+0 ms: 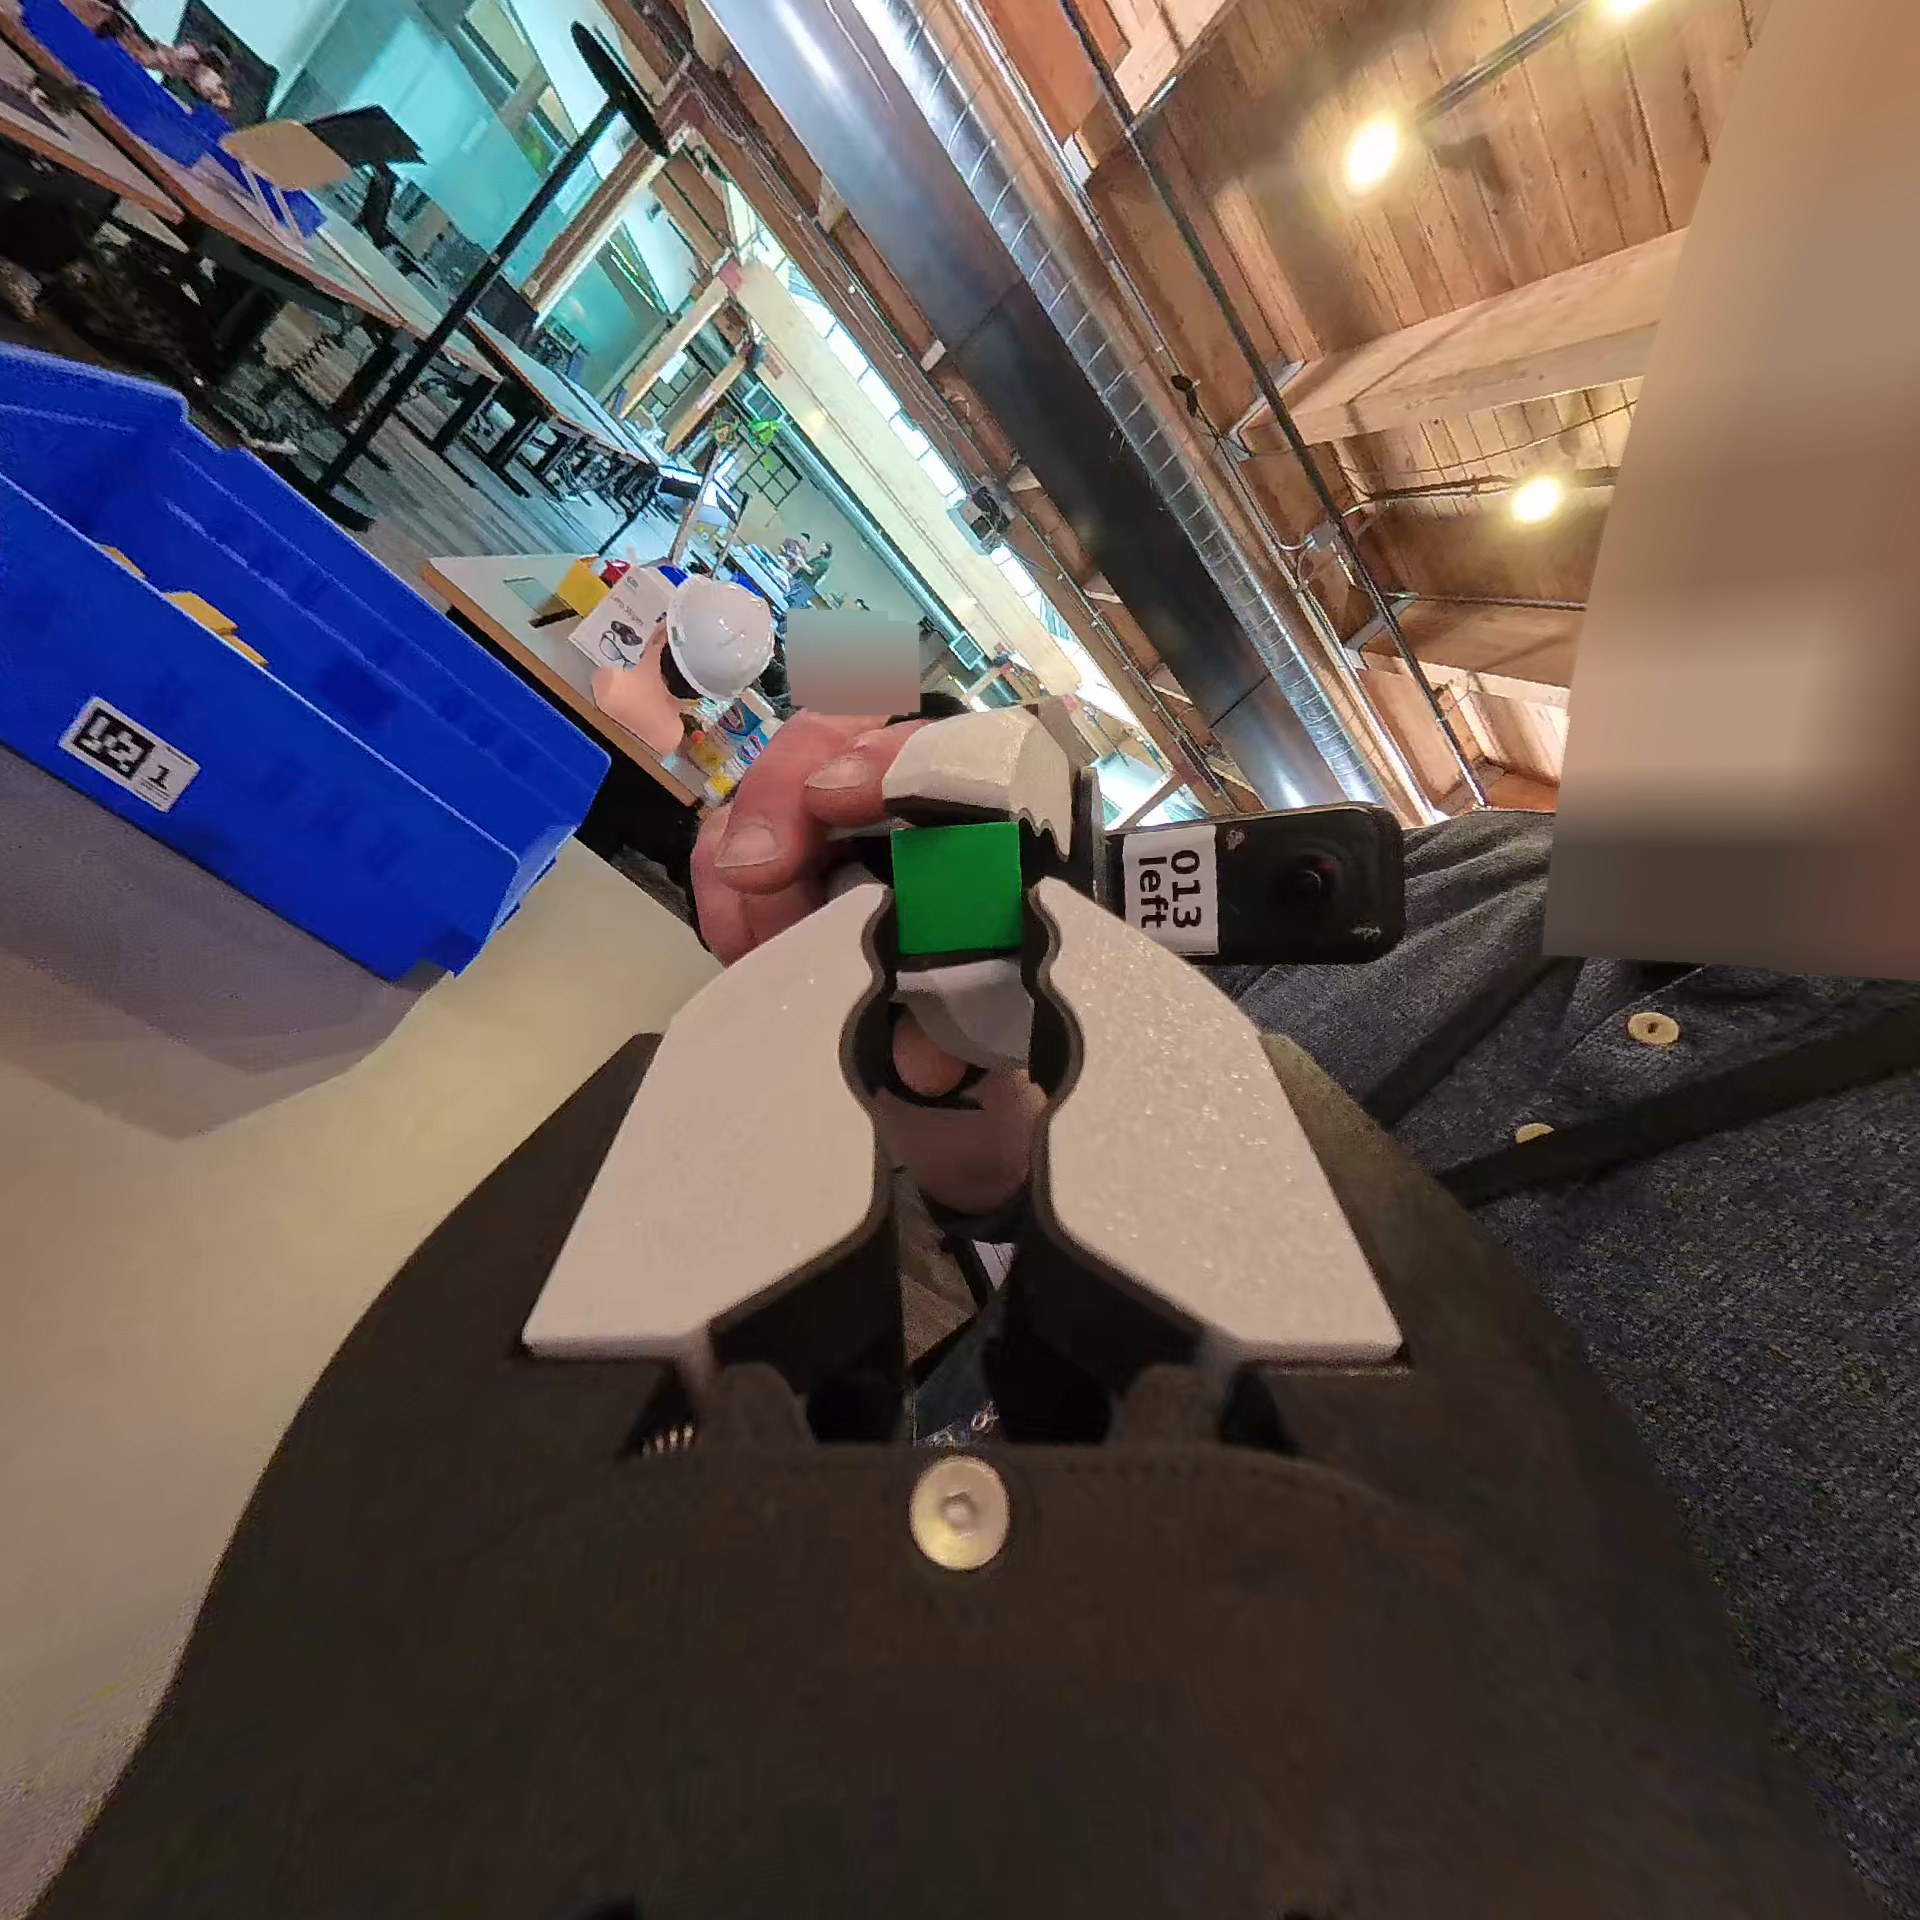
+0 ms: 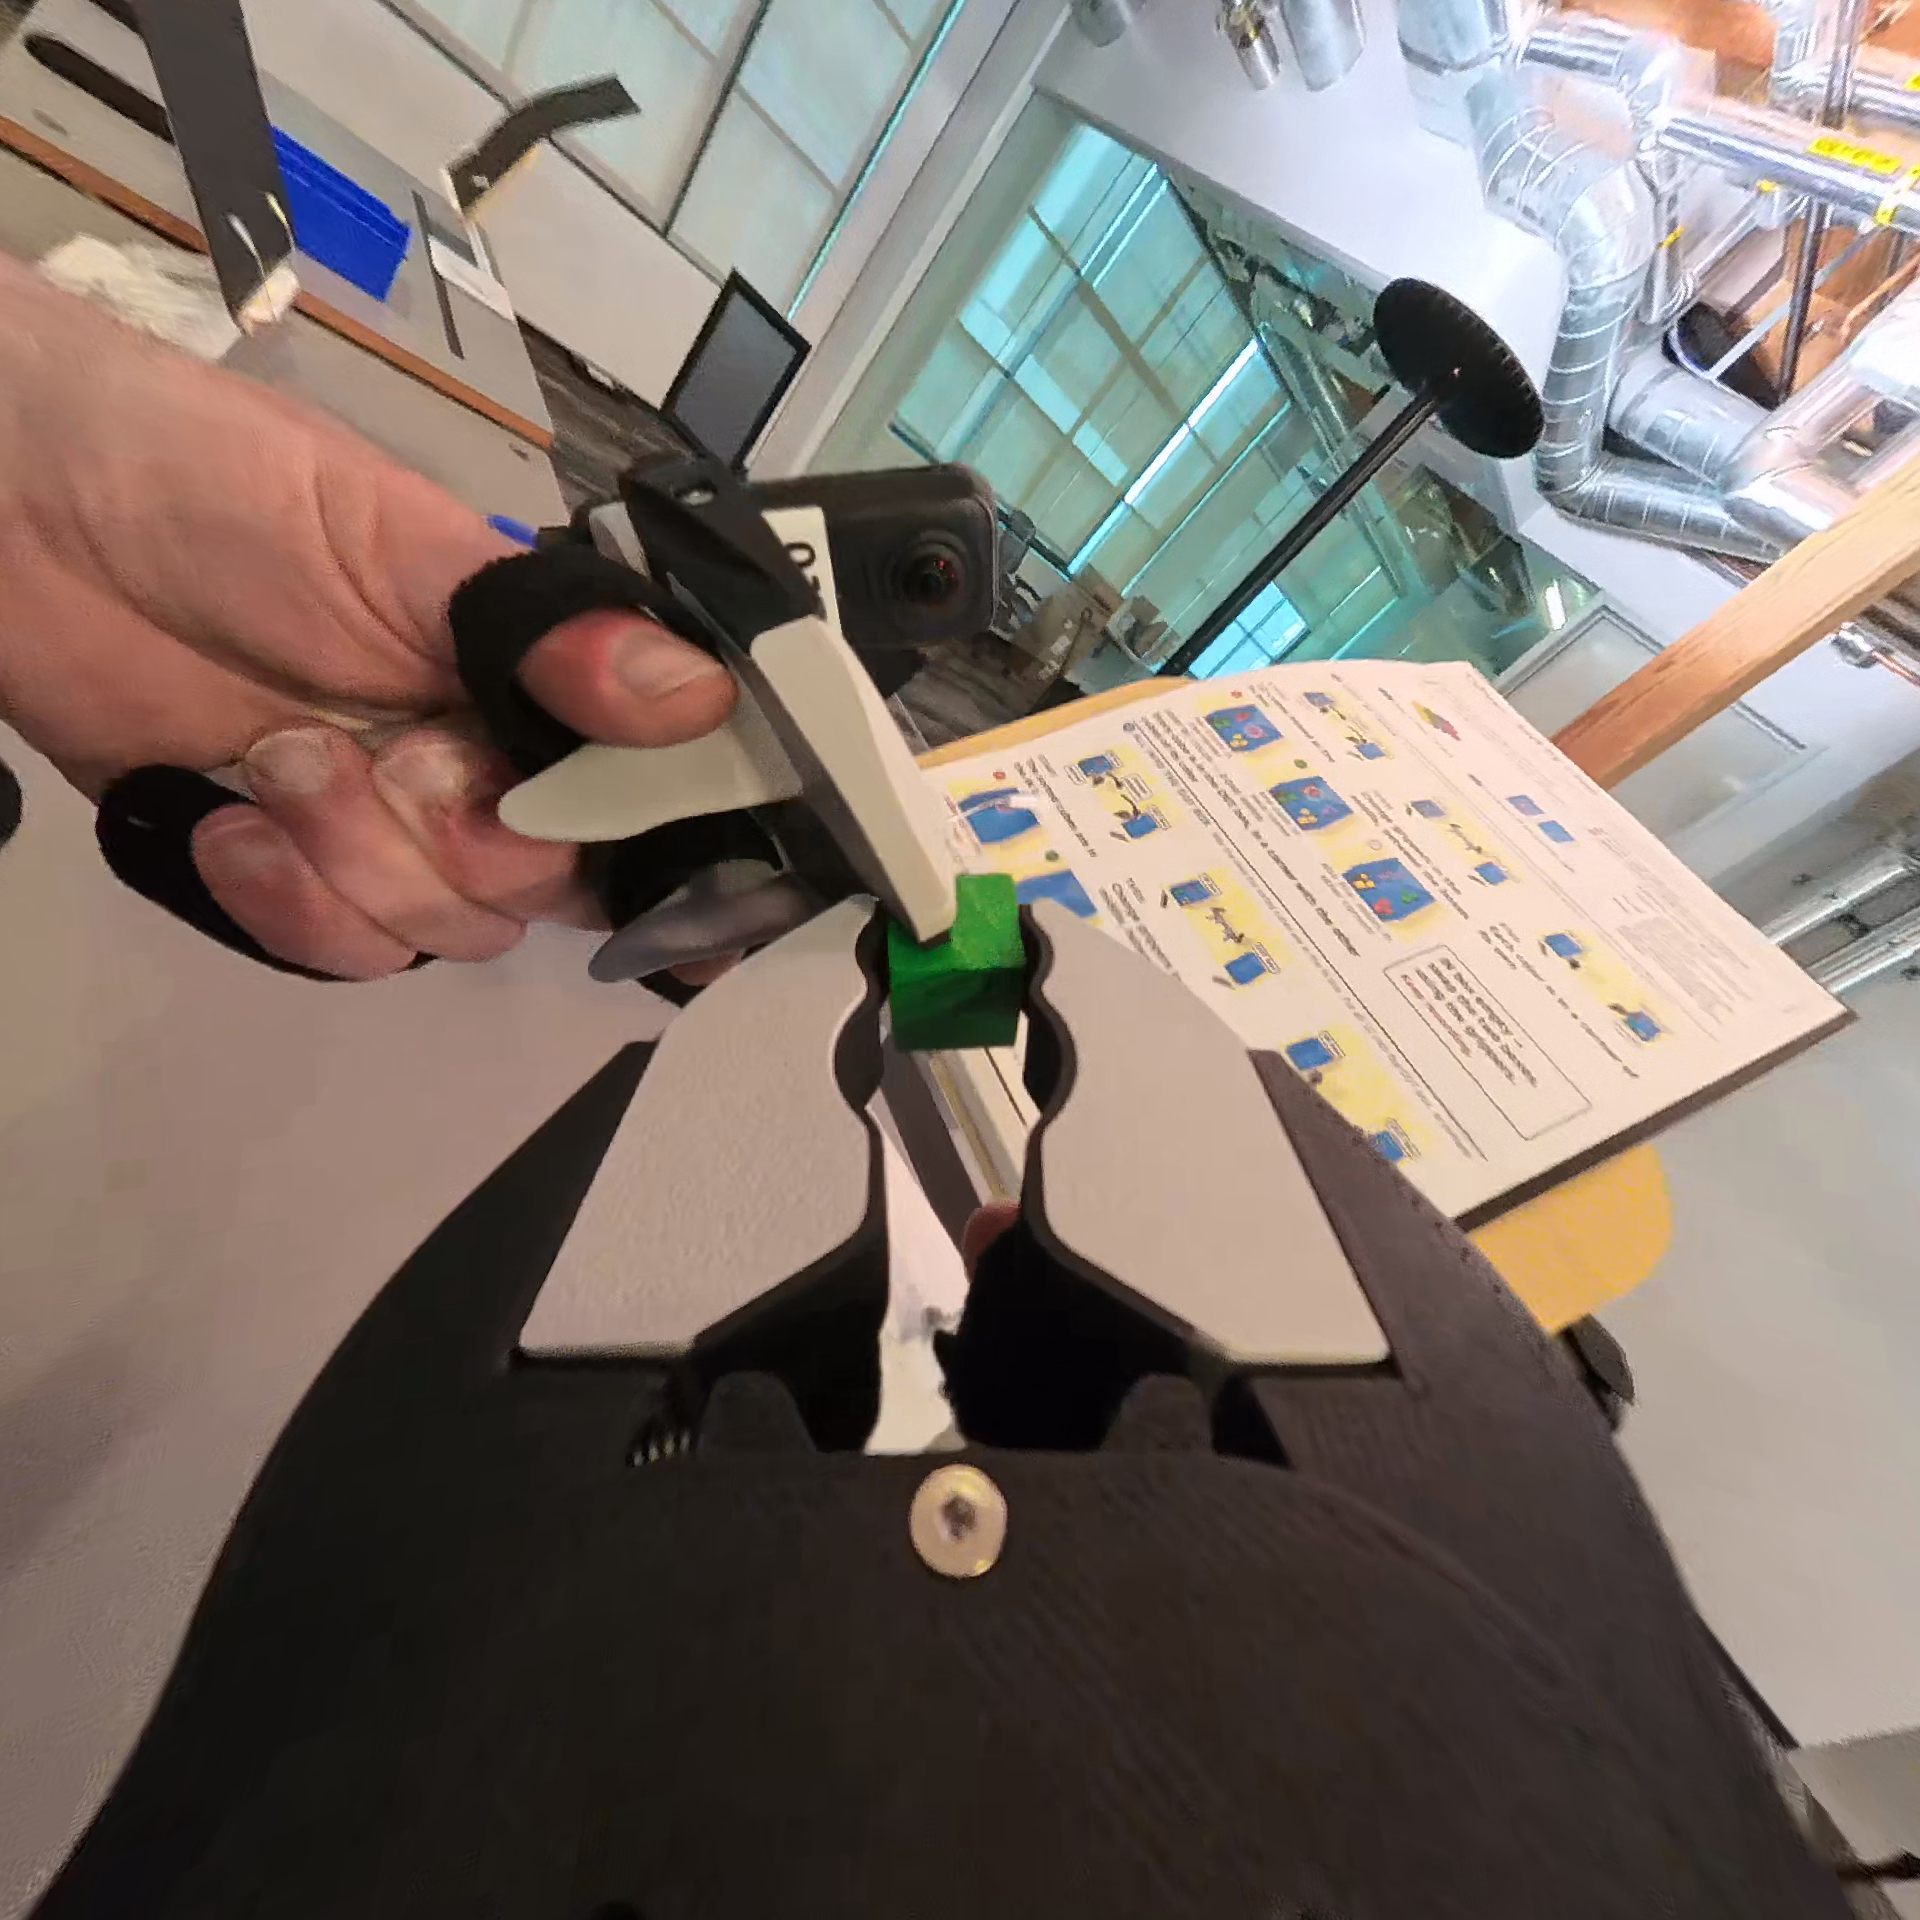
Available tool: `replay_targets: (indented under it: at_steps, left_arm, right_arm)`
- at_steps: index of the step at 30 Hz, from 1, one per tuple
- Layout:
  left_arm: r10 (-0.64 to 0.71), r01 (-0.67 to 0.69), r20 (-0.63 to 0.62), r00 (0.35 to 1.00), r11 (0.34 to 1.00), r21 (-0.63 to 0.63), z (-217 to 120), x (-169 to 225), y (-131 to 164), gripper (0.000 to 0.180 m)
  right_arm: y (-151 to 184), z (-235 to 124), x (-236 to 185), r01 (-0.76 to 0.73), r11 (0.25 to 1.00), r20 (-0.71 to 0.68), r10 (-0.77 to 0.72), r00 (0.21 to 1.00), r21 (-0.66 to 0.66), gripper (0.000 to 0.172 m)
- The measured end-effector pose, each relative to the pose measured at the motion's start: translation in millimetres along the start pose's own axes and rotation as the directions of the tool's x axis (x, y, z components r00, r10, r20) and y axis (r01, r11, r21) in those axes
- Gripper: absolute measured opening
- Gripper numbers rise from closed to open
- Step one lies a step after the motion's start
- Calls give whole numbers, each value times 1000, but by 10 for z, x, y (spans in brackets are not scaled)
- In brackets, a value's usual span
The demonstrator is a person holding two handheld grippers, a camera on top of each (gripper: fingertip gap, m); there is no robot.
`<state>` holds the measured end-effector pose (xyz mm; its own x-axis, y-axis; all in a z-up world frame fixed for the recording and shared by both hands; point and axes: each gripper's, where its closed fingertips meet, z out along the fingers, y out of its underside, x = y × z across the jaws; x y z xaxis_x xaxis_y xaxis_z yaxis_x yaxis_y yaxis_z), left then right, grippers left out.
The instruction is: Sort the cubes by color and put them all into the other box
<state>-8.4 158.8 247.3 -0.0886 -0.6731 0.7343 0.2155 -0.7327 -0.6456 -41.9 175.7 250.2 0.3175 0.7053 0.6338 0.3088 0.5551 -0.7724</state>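
Both mounted just behind own fingers, tilted upward toward ceiling and windows. Aimed at each other, close in, sharing one green cube (image 1: 957, 888) (image 2: 956, 977) and each other's hand-held gripper.

i see a green cube (image 1: 956, 886), matt, looks like painted wood with faint grain in the right view (image 2: 954, 977). gripper fingers (image 1: 1195, 1122) are matt grainy white plastic with black rubbery edges, on a rough black printed body (image 1: 935, 1683) with a shiny metal screw (image 1: 958, 1525). blue box (image 1: 312, 748) is glossy smooth plastic. shirt (image 1: 1683, 1247) is woven cloth. printed paper sheet (image 2: 1403, 883) on a board. ceiling of bare wood (image 1: 1403, 260), ribbed metal duct (image 1: 1039, 312).
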Motion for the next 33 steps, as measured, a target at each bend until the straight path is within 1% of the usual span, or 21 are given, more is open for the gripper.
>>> replay_targets:
  at_steps: [3,5,7,9,11,12,13,14,15,16,17,18,19,21,23,26,28,29,32,33]
  left_arm:
    - [-29,29,-21,999,1000,-1,94,-38,25,24]
    - [-25,26,-28,999,1000,11,109,-41,-11,12]
    - [14,-14,-32,999,1000,11,80,-21,-36,0]
    - [37,-37,11,999,999,2,35,-65,-47,0]
    - [40,-40,34,999,999,-8,-10,-106,-49,0]
    - [41,-41,44,998,999,-8,-28,-125,-52,0]
    - [40,-39,53,998,999,-11,-39,-144,-47,0]
    - [39,-37,62,997,999,-20,-43,-164,-31,0]
    - [39,-37,72,997,999,-29,-42,-183,-14,0]
    - [36,-33,78,996,999,-32,-40,-196,-2,0]
    - [29,-27,78,997,999,-33,-37,-202,4,0]
    - [22,-19,78,997,999,-34,-38,-208,11,0]
    - [17,-14,82,997,999,-37,-42,-218,18,0]
    - [17,-13,98,995,999,-41,-61,-239,32,0]
    - [21,-15,114,993,999,-48,-89,-248,46,0]
    - [17,-11,129,992,999,-48,-144,-252,56,0]
    - [20,-14,142,990,999,-43,-210,-248,52,0]
    - [23,-17,150,988,999,-41,-257,-244,48,0]
    - [34,-29,205,978,999,-25,-479,-255,18,0]
    - [38,-36,233,972,999,-15,-586,-268,-4,0]
  right_arm:
    - [93,-141,28,-42,999,-6,42,999,-22,23]
    - [199,-328,153,-95,995,-29,94,995,-37,23]
    - [494,-602,448,-133,985,-104,121,987,-114,23]
    - [969,-938,741,-181,952,-147,148,978,-247,23]
    - [1599,-1340,1045,-206,874,-212,122,970,-440,23]
    - [1957,-1549,1121,-220,807,-213,120,970,-548,23]
    - [2306,-1751,1138,-242,722,-201,144,969,-648,23]
    - [2590,-1910,1177,-241,665,-203,136,970,-707,23]
    - [2828,-2008,1132,-253,621,-181,179,967,-741,23]
    - [3060,-2089,1013,-281,553,-153,266,952,-784,23]
    - [3290,-2167,959,-267,487,-140,281,949,-832,23]
    - [3487,-2213,919,-233,446,-118,272,955,-864,24]
    - [3632,-2222,837,-222,416,-94,306,947,-882,24]
    - [3815,-2187,715,-205,380,-62,358,932,-902,24]
    - [3929,-2133,571,-180,349,-17,422,907,-920,23]
    - [4015,-2007,521,-149,347,16,430,903,-926,25]
    - [4050,-2024,504,-159,305,3,468,884,-939,41]
    - [4014,-2016,509,-174,315,1,485,874,-933,46]
    - [3884,-2059,693,-246,343,-67,458,886,-907,46]
    - [3808,-2065,766,-277,365,-95,445,891,-889,45]
